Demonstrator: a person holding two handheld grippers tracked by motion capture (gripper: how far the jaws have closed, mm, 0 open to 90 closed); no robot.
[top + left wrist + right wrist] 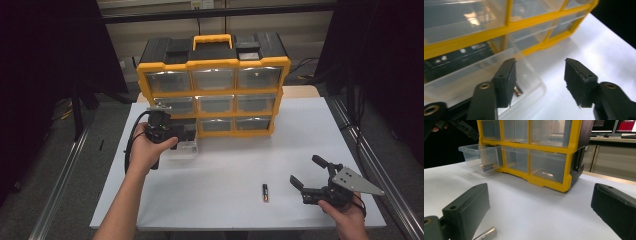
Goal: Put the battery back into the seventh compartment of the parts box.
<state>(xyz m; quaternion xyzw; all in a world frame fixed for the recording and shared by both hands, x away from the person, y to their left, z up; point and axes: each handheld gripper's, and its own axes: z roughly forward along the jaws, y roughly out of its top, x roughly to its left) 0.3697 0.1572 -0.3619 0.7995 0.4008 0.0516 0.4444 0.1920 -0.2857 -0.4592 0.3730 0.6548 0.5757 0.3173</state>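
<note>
From above, my left gripper [186, 134] hovers over the pulled-out drawer [184, 149] of the yellow organizer [214, 64]; one battery [265, 192] lies on the worktop [235, 160] beside my right gripper [309, 175], fingers wide. Along my left fingers [505, 80], half open and empty, a battery [517, 91] lies inside the drawer [474, 80]. Along my right fingers [465, 212], the drawer's battery [487, 167] shows, the other battery [486, 234] still waits, and the drawer stays open.

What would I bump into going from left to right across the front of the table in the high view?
Left gripper above the pulled-out clear drawer → battery lying on the white table → right gripper, jaws open.
</note>
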